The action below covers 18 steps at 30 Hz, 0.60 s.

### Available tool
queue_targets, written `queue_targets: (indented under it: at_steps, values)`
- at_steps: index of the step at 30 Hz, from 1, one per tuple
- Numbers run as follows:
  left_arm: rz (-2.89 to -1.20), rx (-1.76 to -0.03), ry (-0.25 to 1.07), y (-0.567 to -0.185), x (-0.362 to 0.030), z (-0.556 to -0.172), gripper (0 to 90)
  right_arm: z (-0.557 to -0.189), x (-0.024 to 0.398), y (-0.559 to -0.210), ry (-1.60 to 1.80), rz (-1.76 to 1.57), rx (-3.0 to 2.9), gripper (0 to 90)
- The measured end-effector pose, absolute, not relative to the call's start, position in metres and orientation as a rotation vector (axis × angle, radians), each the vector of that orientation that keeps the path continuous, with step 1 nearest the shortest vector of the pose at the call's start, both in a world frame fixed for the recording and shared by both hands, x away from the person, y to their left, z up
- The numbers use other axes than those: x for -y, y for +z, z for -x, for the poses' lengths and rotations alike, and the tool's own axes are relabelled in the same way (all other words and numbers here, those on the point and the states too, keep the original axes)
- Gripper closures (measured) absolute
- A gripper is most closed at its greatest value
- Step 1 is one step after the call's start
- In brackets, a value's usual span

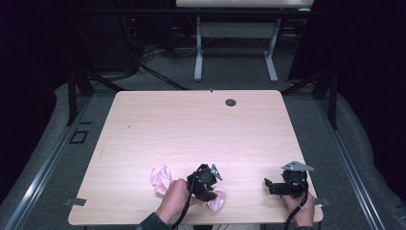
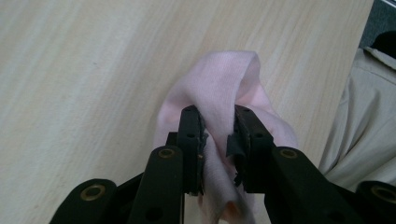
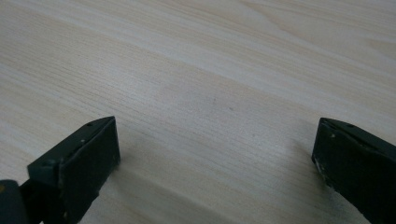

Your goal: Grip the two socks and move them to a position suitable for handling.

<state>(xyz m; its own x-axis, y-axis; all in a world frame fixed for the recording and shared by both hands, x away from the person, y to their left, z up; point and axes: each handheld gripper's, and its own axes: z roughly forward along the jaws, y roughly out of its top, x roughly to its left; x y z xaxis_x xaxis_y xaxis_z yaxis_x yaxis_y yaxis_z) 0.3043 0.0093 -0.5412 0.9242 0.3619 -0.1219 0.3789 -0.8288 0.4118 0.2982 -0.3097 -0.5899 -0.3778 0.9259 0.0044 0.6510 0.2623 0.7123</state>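
Pink cloth (image 1: 161, 178) near the front edge of the desk (image 1: 191, 129), left of the middle, bunched and crumpled. Long axis running across the desk, roughly parallel to the front edge: one rumpled end lying to the left of the person's left hand (image 1: 173, 194), the other end (image 1: 217, 200) showing to the right of it, the stretch between hidden under hand and tool.

Left hand-held gripper (image 2: 218, 128) clamped on the cloth: in the left gripper view, a raised fold pinched between the two black jaws, arching up ahead of the jaw tips, with more fabric hanging down between the jaws. Pointed toward the front edge, with the person's beige clothing beyond it.

Right hand-held gripper (image 1: 269, 186) at the front right of the desk, well apart from the cloth, held in the right hand (image 1: 300, 207), pointing left across the desk. Jaws spread wide apart, nothing between them but bare wood grain.
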Motion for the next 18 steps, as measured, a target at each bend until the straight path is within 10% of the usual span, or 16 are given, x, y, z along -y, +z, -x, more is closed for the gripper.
queue_targets:
  at_steps: [4,10,18]
  values:
    - [-2.644,-0.547,-0.063,-0.548,-0.011,-0.308,65.9,-0.298,0.310,-0.590,0.892,-1.429,-2.124,0.1]
    - [-2.568,-0.602,0.026,-0.530,-0.028,-0.309,21.4,-0.298,0.310,-0.590,0.893,-1.431,-2.122,0.1]
    - [-2.499,-0.734,0.096,-0.504,-0.081,-0.321,6.4,-0.298,0.310,-0.590,0.892,-1.436,-2.116,0.1]
